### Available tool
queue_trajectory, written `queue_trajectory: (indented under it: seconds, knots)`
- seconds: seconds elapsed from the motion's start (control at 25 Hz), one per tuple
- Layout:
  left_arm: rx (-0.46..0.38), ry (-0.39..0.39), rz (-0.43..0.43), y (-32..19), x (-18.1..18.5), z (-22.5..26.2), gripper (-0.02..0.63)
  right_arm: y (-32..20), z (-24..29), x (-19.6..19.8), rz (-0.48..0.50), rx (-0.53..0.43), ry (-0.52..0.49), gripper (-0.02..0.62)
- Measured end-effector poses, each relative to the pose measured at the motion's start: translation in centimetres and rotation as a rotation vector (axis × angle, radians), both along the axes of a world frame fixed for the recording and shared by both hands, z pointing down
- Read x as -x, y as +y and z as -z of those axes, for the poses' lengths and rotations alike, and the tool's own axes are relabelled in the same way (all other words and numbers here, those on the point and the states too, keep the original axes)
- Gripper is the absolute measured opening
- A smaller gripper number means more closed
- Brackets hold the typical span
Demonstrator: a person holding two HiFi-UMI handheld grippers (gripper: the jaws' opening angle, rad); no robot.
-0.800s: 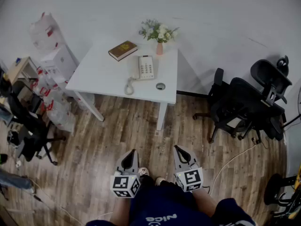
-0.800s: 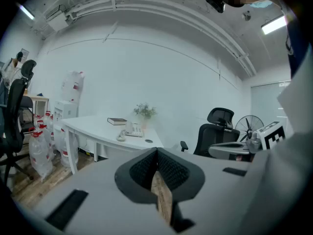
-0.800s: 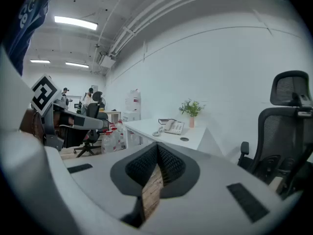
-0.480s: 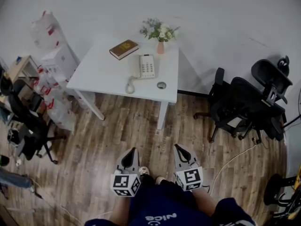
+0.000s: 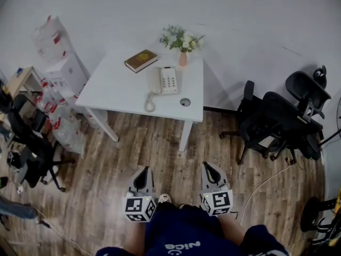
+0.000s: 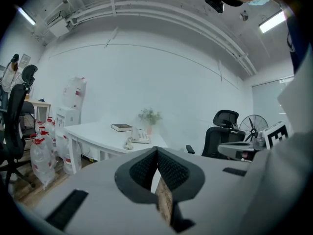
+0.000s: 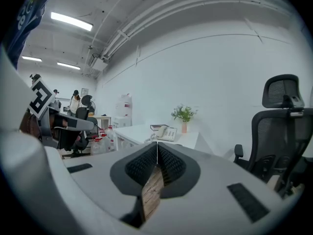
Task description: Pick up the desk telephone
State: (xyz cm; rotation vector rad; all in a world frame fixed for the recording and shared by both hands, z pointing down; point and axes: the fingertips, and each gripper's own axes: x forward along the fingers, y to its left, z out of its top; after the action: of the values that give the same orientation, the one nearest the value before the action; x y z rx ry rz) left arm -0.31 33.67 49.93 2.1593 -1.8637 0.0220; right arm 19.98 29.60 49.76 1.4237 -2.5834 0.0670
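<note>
Nothing is picked up yet: the telephone (image 5: 167, 80) sits on the white table (image 5: 114, 87) at upper centre, well apart from your left gripper (image 5: 144, 170) and right gripper (image 5: 206, 166), both closed and empty

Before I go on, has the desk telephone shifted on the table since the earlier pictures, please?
No. The desk telephone still lies between the book and the round cable hole on the white table, as before; only the head view's framing shifted.
</note>
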Motion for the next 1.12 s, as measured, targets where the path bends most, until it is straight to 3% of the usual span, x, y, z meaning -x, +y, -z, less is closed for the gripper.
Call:
queue_trajectory:
  seconds: [0.48,0.8,1.12]
  knots:
    - [-0.05,0.004,-0.042,-5.0,4.5,0.8,0.017,-3.5,0.3,4.4,-0.033,-0.028,-0.005,0.025]
    - [-0.019,0.009,-0.063,-7.9,4.9,0.2,0.017,-5.6,-1.6,5.0,-0.043,0.04,-0.007,0.025]
    - [0.022,-0.005,-0.027,-13.6,4.9,-0.7,0.017,-12.7,-2.8,5.6,0.013,0.069,-0.016,0.025]
